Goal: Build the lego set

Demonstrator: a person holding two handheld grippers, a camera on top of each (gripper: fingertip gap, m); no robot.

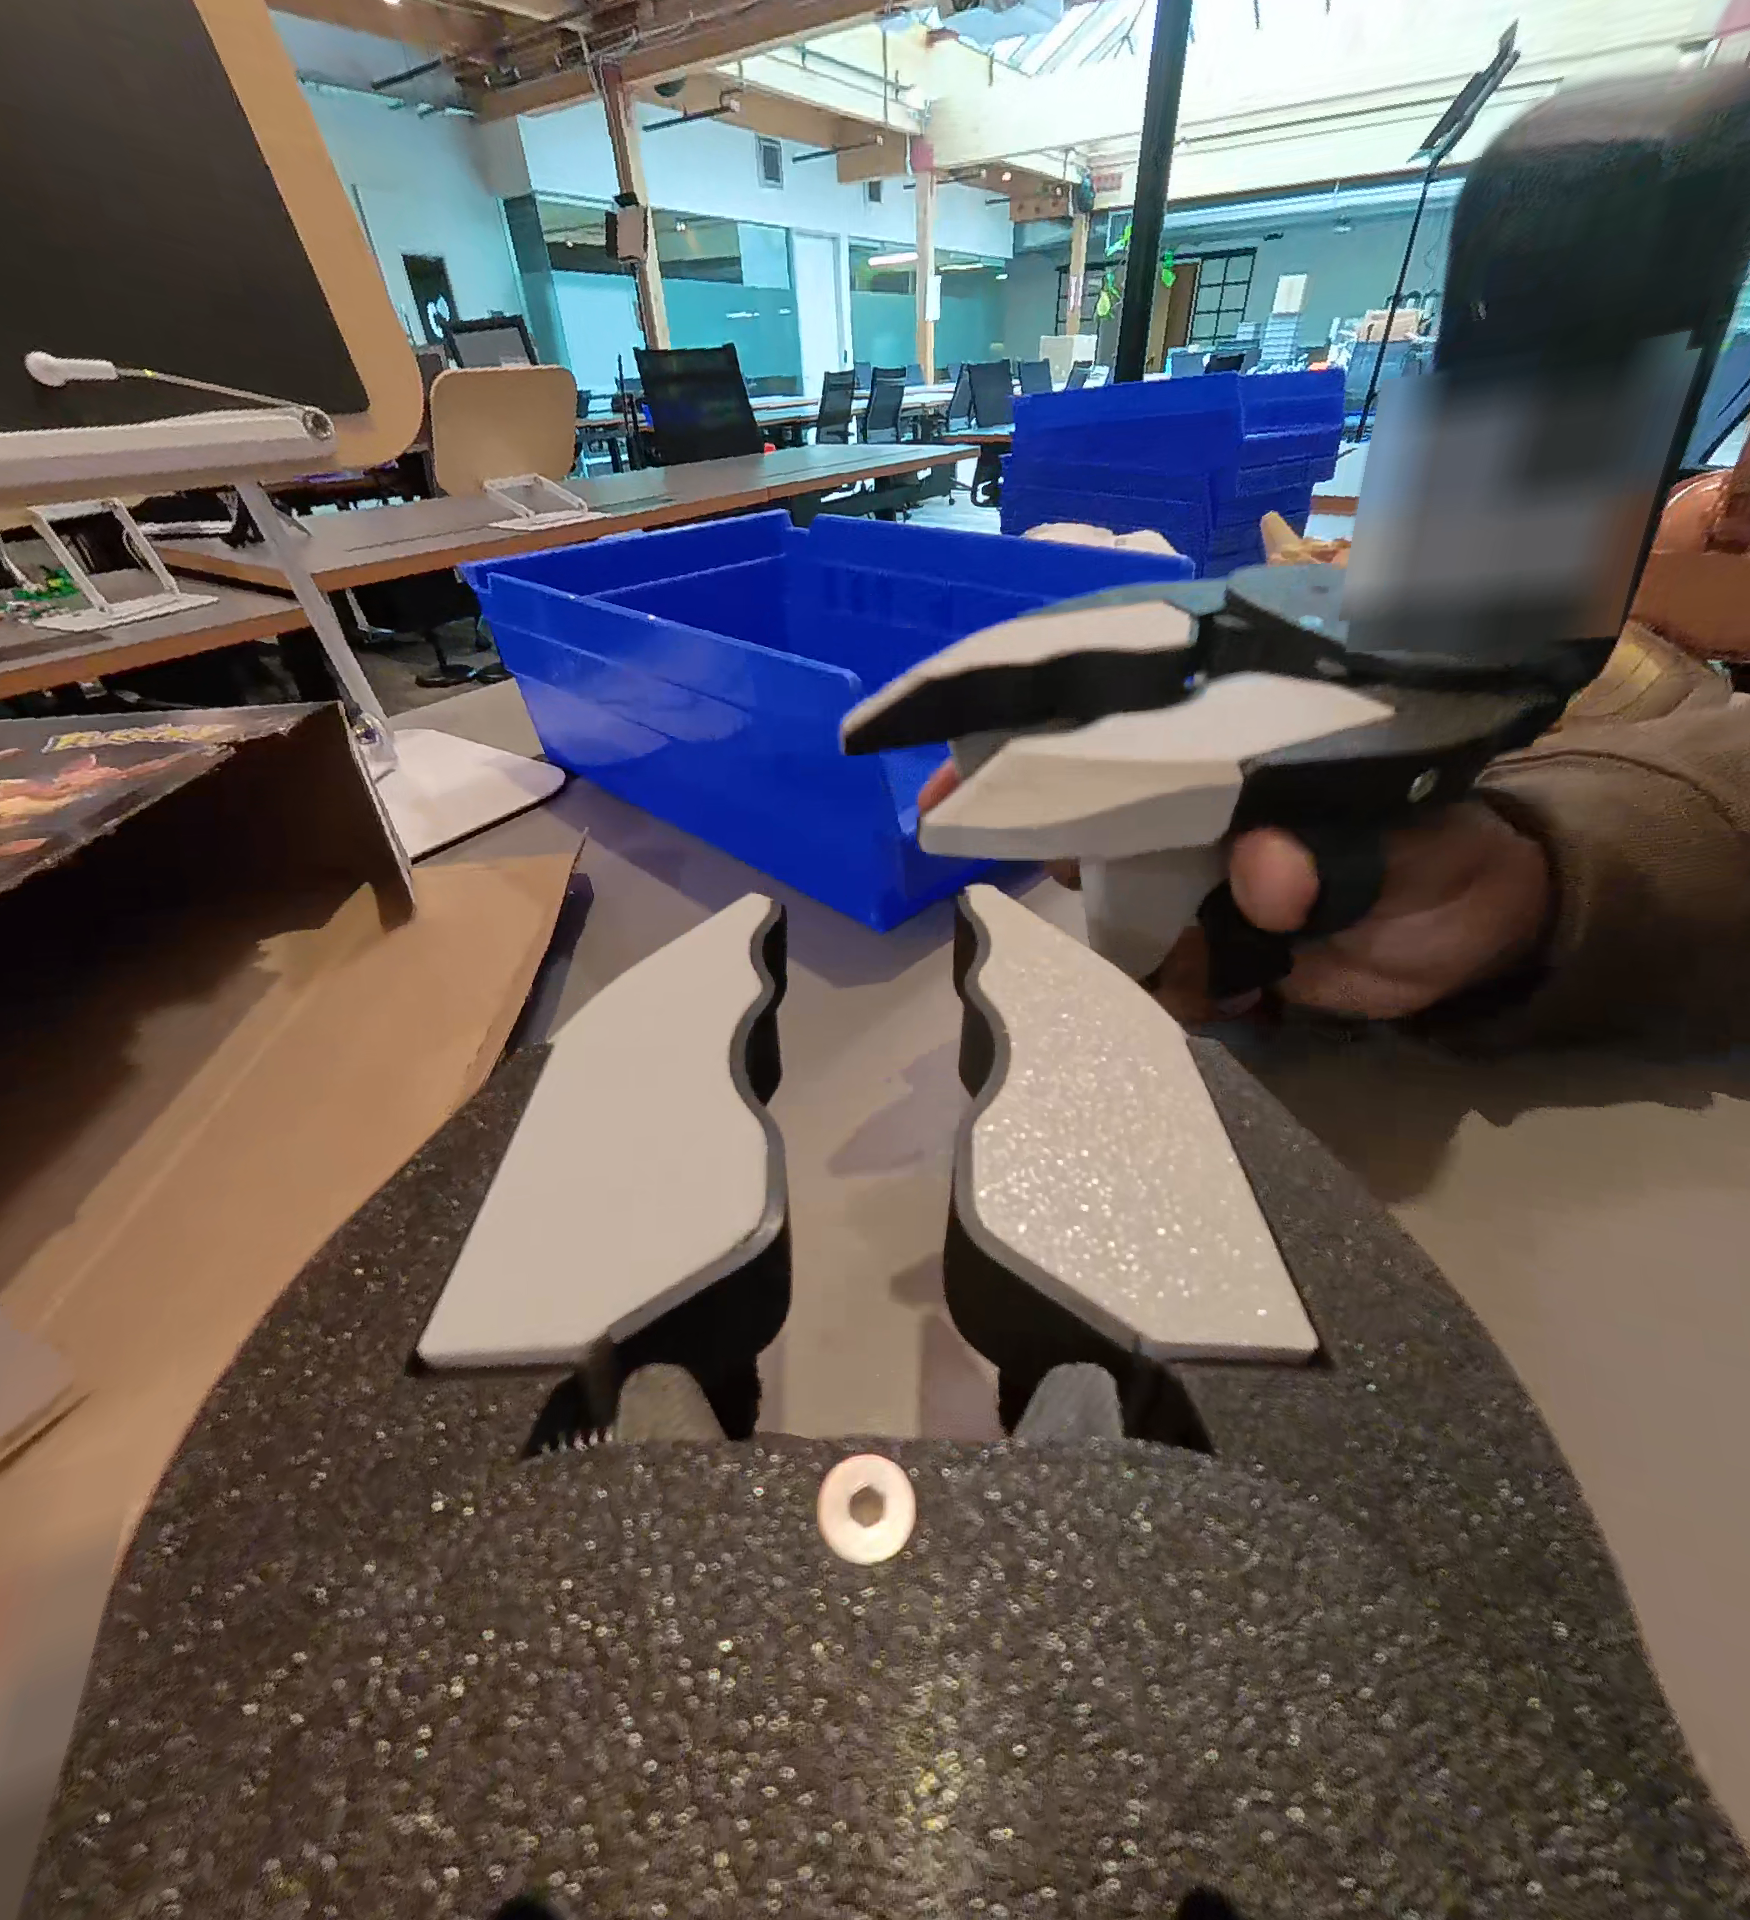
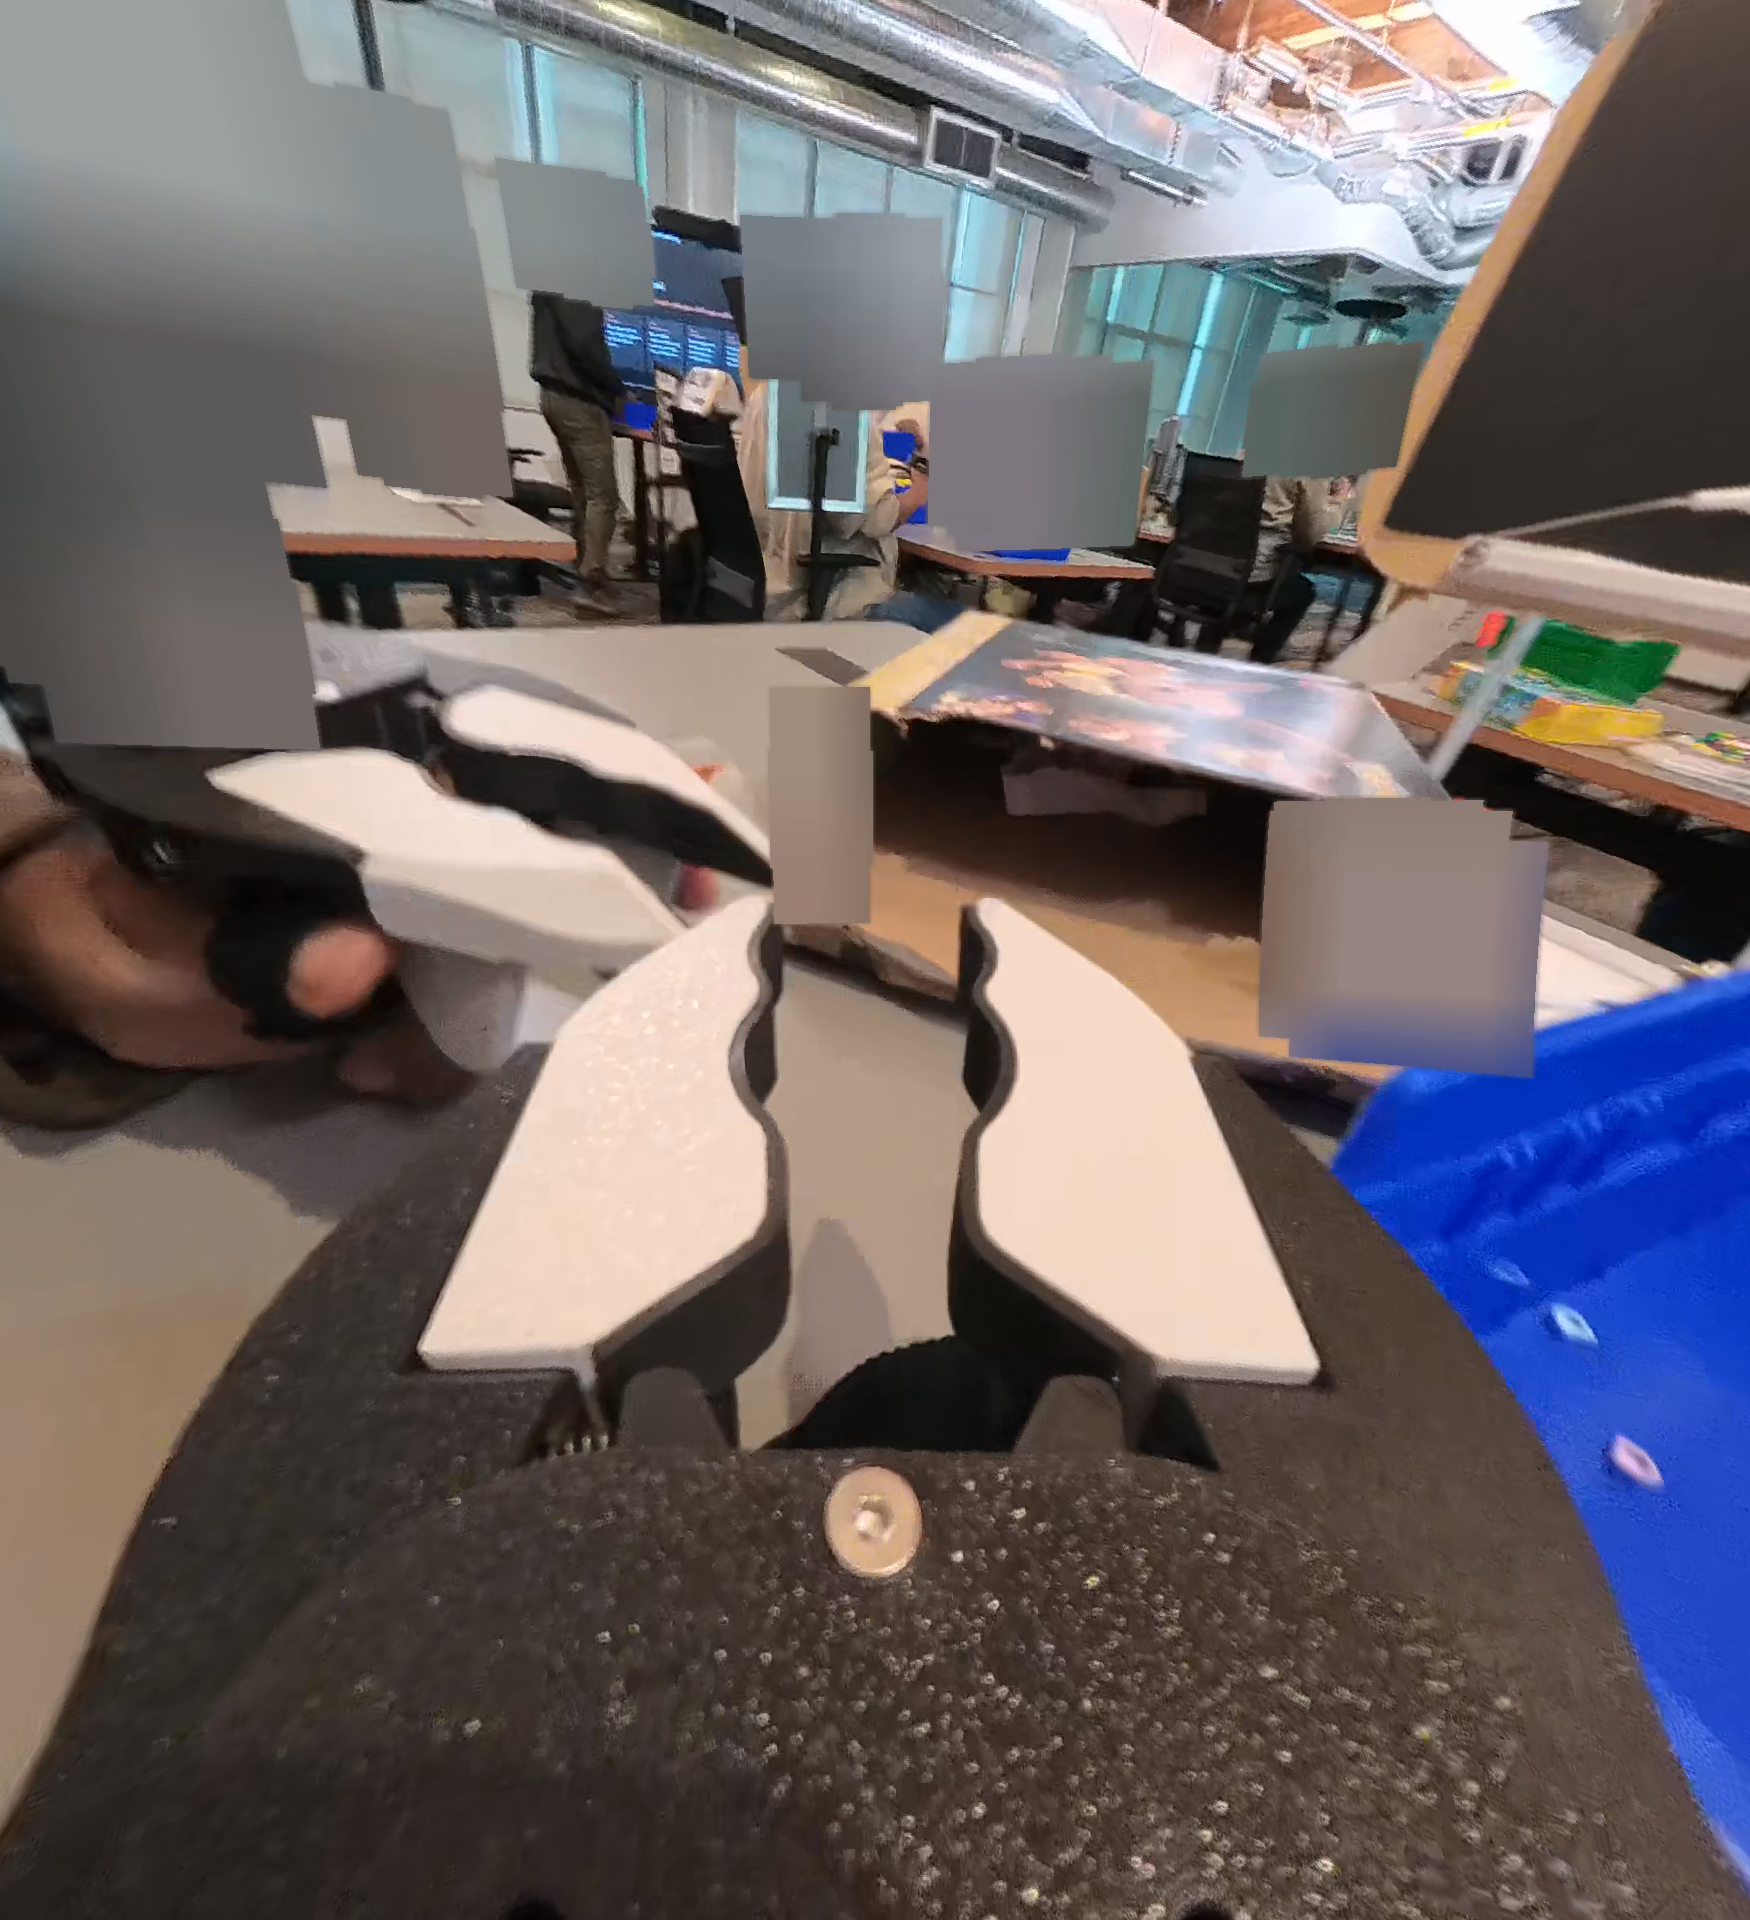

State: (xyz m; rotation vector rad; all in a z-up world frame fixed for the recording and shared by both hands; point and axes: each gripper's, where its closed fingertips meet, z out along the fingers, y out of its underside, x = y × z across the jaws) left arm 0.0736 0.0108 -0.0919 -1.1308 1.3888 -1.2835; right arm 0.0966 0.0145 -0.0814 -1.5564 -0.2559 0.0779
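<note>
1. our left gripper (image 1: 869,925) sat nearest the lens, its grey fingers (image 1: 642,1122) parted with nothing but bare grey tabletop (image 1: 1577,1299) between them; the grasp was bare.
2. just past its tips stood a blue bin (image 1: 705,717), near corner towards us, and to the left lay an opened cardboard box (image 1: 227,1039) with a printed lid.
3. our right gripper (image 1: 902,774) hung in front of the bin's right end, carried by a hand (image 1: 1390,914) in a fingerless black glove.
4. from the right wrist view, the right gripper (image 2: 869,925) also stood parted over the table, holding nothing, pointing at the cardboard box (image 2: 1110,935).
5. the blue bin (image 2: 1629,1299) lay just to its right; the left gripper (image 2: 705,883) crossed close by its left fingertip.
6. whether those two touched, we could not tell.
</note>
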